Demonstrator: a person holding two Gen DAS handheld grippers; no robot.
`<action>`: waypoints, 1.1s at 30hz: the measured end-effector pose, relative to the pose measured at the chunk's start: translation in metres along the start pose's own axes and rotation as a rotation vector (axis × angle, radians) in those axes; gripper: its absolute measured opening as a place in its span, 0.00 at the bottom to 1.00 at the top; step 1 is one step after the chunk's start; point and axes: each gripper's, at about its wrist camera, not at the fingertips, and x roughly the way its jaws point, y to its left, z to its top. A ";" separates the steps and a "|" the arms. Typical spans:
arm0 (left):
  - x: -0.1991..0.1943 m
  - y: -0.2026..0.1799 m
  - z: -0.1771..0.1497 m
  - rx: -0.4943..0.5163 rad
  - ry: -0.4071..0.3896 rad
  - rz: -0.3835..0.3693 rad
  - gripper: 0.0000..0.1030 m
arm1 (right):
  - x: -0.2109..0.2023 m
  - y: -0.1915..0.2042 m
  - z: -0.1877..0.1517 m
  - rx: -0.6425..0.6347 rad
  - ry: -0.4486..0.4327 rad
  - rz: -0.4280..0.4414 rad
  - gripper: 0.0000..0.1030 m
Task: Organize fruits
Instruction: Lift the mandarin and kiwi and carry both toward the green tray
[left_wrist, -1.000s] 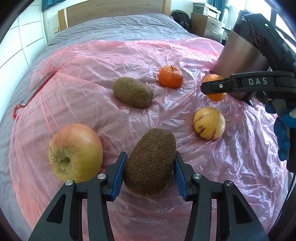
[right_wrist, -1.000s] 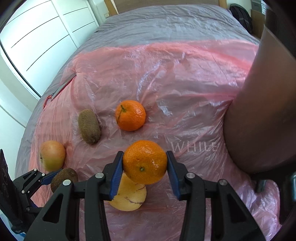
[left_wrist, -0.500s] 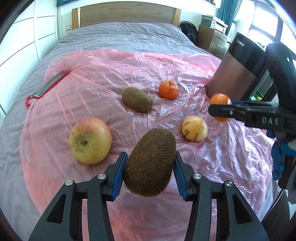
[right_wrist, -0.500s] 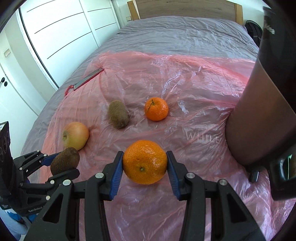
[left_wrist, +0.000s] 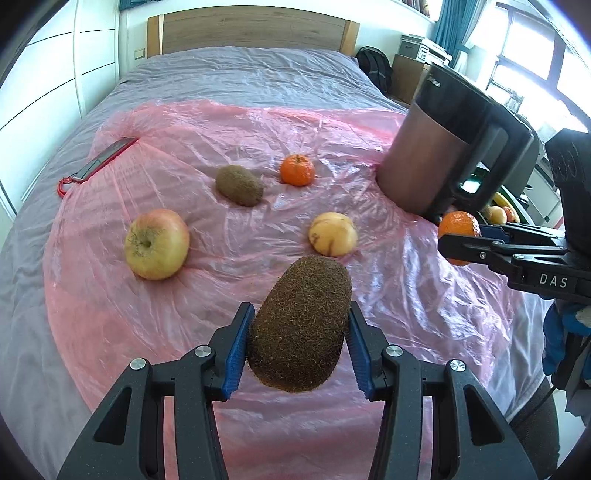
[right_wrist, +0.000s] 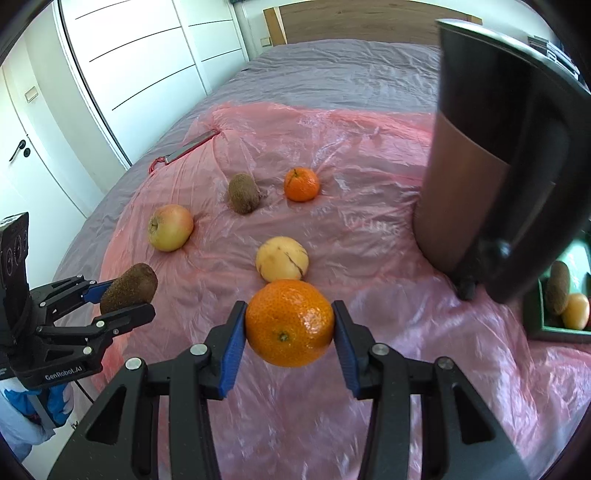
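My left gripper (left_wrist: 299, 345) is shut on a brown kiwi (left_wrist: 301, 323), held above the pink plastic sheet (left_wrist: 184, 295). My right gripper (right_wrist: 290, 332) is shut on an orange mandarin (right_wrist: 290, 323), also lifted off the sheet. On the sheet lie an apple (left_wrist: 157, 243), a second kiwi (left_wrist: 239, 184), a second mandarin (left_wrist: 297, 170) and a yellow round fruit (left_wrist: 333, 234). The right gripper with its mandarin (left_wrist: 458, 229) shows at the right edge of the left wrist view. The left gripper with its kiwi (right_wrist: 129, 286) shows at the left of the right wrist view.
A tall brown and black jug (left_wrist: 443, 147) stands on the bed's right side. Beyond it a green tray (right_wrist: 554, 328) holds a kiwi and other fruit. A red-edged phone (left_wrist: 99, 162) lies at the sheet's far left. White wardrobe doors (right_wrist: 129, 74) line the left.
Both grippers have drawn back and risen with their fruit, so the fruits on the sheet look smaller and farther. The yellow fruit, hidden behind the held mandarin half a second ago, shows again.
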 end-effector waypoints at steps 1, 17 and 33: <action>-0.002 -0.007 -0.001 0.007 0.000 -0.006 0.42 | -0.005 -0.004 -0.004 0.006 -0.003 -0.001 0.61; 0.003 -0.131 -0.001 0.172 0.041 -0.092 0.42 | -0.078 -0.096 -0.075 0.161 -0.065 -0.074 0.61; 0.039 -0.256 0.025 0.315 0.093 -0.187 0.42 | -0.127 -0.202 -0.118 0.293 -0.160 -0.210 0.61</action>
